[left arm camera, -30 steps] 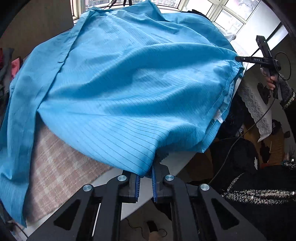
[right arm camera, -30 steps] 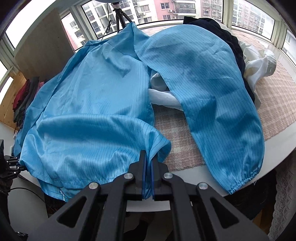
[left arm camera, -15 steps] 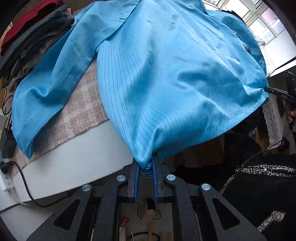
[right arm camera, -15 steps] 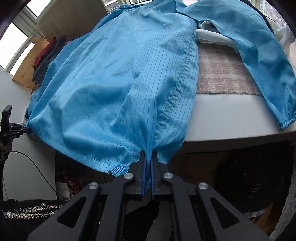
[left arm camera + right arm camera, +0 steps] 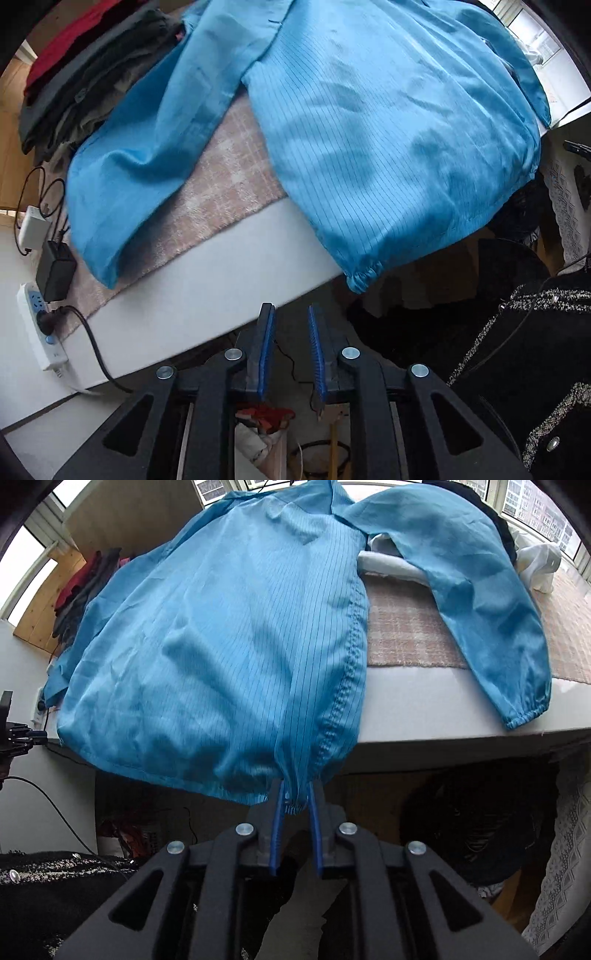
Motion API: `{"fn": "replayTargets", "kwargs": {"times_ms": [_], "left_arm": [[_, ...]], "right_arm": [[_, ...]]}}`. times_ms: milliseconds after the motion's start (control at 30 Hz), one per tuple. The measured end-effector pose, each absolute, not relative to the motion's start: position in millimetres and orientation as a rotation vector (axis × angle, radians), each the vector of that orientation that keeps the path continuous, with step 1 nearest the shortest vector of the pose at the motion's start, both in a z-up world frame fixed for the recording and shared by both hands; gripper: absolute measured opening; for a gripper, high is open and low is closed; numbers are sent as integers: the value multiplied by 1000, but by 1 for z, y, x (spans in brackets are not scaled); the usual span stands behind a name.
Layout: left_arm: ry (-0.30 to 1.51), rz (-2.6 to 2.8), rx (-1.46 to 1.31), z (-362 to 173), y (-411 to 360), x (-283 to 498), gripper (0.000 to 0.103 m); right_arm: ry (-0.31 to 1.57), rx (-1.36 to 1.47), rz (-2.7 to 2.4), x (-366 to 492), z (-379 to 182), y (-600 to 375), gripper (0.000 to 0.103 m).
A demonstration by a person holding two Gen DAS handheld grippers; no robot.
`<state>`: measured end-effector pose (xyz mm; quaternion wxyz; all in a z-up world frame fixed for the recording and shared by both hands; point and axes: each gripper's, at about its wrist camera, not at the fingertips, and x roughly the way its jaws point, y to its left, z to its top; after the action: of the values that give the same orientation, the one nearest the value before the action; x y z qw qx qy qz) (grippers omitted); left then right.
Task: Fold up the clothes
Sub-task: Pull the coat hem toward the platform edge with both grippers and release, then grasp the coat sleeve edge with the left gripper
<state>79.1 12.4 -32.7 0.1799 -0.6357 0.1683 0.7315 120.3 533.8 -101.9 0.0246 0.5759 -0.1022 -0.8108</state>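
Note:
A blue pinstriped jacket [image 5: 388, 129] lies spread on the table, its lower part hanging over the white front edge [image 5: 221, 280]. My left gripper [image 5: 290, 308] is open and its jaws are still opening, with nothing between the blue pads; the jacket's hem corner [image 5: 360, 277] dangles free just above and to the right of it. In the right wrist view the jacket [image 5: 229, 646] runs down to my right gripper [image 5: 297, 786]. Its jaws are opening, and the gathered hem is still caught between the pads, the folds drawn towards them.
A pink checked mat [image 5: 229, 173] covers the tabletop under the jacket. Folded dark and red clothes [image 5: 85, 74] are stacked at the far left, with a power strip [image 5: 37, 325] and cables beside them. White garments [image 5: 535, 561] lie at the far right. A person's black sparkly sleeve [image 5: 535, 332] is close by.
Both grippers pulled the hem back over the table's edge. The left gripper let go and the hem corner fell free. The right jaws have parted a little around the hem.

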Motion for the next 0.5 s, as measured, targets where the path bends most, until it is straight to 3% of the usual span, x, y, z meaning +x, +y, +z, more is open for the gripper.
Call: {"fn": "replayTargets", "kwargs": {"times_ms": [33, 133, 200, 300, 400, 500], "left_arm": [[473, 2124, -1756, -21, 9, 71, 20], [597, 2271, -1634, -9, -22, 54, 39], [705, 2309, -1602, -16, -48, 49, 49], [849, 2330, -1624, -40, -67, 43, 49], [900, 2328, -1651, -60, -93, 42, 49], [971, 2309, -1613, -75, -102, 54, 49]], "right_arm": [[-314, 1722, -2550, 113, -87, 537, 13], [-323, 1545, -2603, 75, -45, 525, 15], [-331, 1447, -2597, 42, -23, 506, 24], [-287, 1334, -2543, -11, -2, 459, 34], [-177, 1327, -2491, -67, -4, 400, 34], [-192, 1397, -2385, -125, -29, 345, 34]]}}
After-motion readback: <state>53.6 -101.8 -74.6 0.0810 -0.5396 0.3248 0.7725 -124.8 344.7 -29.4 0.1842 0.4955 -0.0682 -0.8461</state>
